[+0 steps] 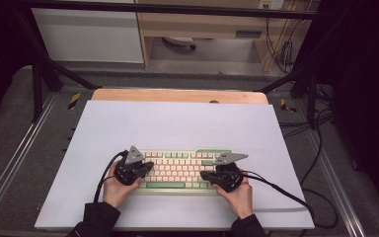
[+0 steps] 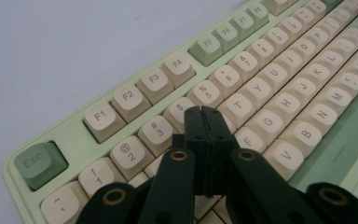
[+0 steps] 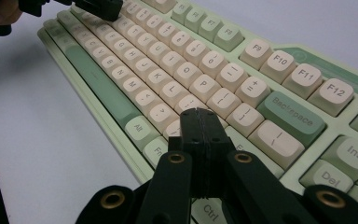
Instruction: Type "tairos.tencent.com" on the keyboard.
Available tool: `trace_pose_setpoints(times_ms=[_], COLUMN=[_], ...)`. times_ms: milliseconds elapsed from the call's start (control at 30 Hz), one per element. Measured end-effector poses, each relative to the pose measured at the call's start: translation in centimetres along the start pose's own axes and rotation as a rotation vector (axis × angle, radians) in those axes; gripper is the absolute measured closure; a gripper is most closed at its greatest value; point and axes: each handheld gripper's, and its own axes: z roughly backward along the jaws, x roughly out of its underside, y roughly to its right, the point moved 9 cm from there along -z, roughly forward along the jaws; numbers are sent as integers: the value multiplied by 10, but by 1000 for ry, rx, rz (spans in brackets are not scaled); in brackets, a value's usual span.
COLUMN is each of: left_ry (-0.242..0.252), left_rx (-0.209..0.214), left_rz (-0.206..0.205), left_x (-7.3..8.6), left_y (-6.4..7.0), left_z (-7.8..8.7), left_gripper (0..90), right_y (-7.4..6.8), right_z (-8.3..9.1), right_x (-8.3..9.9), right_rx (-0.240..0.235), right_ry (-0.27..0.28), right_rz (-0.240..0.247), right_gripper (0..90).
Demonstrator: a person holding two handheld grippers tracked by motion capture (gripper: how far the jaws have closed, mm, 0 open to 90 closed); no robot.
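A pale green keyboard with cream keys lies on the white table top, near the front edge. My left gripper hovers over the keyboard's left end, jaws pressed together. In the left gripper view that shut tip sits just above the keys around R, beside the 5 key. My right gripper is over the keyboard's right end. Its shut tip hangs low over the keys below the bracket keys, with Backspace just beyond. Nothing is held in either gripper.
The white table top spreads wide behind and beside the keyboard. A wooden strip runs along the far edge. Black cables trail from both grippers. A dark metal frame and floor cables surround the table.
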Motion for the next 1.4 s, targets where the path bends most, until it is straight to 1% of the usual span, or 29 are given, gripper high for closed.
trace_pose_setpoints(times_ms=[133, 200, 367, 533, 733, 900, 1000, 1100, 1400], left_ry=[-1, -10, -6, 7, 16, 21, 25, 26, 29], left_rx=[0, 0, 1, 9, 19, 19, 19, 22, 27], left_rz=[-3, -4, -6, -9, -12, -5, 1, 0, 9], left_x=[1, 2, 2, 0, 1, 4, 4, 5, 9], left_y=[0, 0, 0, 2, 5, 2, 0, 0, -2], left_z=[0, -2, -1, 4, 10, 15, 17, 19, 23], left_gripper=[897, 897, 897, 897, 897, 897, 897, 897, 897], right_y=[0, 0, 0, 0, -1, -3, -4, -6, -17], right_z=[0, 0, 0, 1, 2, 2, 1, 0, -6], right_x=[0, 0, 0, -1, -2, -3, -3, -4, -9], right_rx=[2, 2, 1, -2, -4, -11, -15, -16, -38], right_ry=[1, 1, 1, 4, 12, 17, 15, 13, 12], right_rz=[1, 2, 1, 3, 1, -4, -7, 1, 15], right_gripper=[900, 900, 900, 900, 900, 900, 900, 900, 900])
